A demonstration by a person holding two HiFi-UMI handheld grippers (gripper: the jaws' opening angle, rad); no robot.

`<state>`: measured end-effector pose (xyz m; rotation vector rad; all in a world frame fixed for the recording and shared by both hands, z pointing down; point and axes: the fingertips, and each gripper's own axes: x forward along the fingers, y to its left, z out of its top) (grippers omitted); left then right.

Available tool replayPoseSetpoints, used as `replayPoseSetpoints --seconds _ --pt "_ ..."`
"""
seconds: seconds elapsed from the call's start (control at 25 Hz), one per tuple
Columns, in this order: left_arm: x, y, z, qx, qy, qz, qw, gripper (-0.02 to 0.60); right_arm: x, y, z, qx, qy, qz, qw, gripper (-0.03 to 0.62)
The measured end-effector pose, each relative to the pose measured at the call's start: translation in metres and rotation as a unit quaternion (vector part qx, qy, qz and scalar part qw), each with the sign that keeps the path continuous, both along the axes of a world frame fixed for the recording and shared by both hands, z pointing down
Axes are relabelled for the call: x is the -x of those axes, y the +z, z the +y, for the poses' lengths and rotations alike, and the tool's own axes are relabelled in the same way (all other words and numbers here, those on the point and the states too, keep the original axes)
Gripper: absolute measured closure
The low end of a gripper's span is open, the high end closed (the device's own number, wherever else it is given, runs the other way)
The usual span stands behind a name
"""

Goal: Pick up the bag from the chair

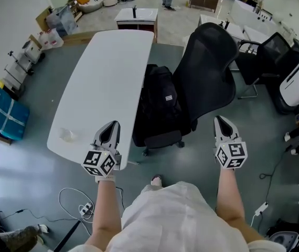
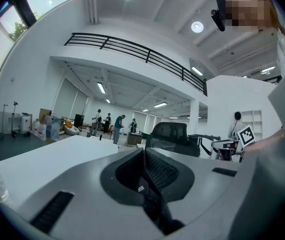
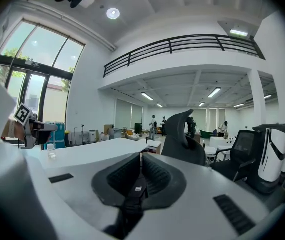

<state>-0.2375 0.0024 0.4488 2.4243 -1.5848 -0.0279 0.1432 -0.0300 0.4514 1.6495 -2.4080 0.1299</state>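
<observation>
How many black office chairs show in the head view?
2. One chair stands beside the white table with the black bag on its seat; the other chair stands farther off, to the right. Others may be hidden among the far clutter.

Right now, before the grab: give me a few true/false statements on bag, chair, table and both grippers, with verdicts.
1. The black backpack sits on the seat of the black office chair. True.
2. The left gripper is shut on the backpack's strap. False: its jaws are together with nothing between them, and it is short of the backpack, apart from it.
3. The right gripper has its jaws together and holds nothing. True.
4. In the head view the white table stands to the right of the office chair. False: it stands to the chair's left.
5. A small clear bottle is on the white table. True.
</observation>
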Motion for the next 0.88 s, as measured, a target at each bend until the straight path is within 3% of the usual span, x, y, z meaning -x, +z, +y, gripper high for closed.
replayPoseSetpoints --seconds 0.32,0.88 --pt "0.004 0.003 -0.033 -0.001 -0.004 0.004 1.0 0.552 0.023 0.01 -0.041 0.015 -0.023 -0.008 1.0 0.572" --pt "-0.004 0.041 -0.132 0.037 -0.031 -0.003 0.9988 0.552 0.065 0.06 -0.167 0.049 -0.101 -0.01 0.994 0.572"
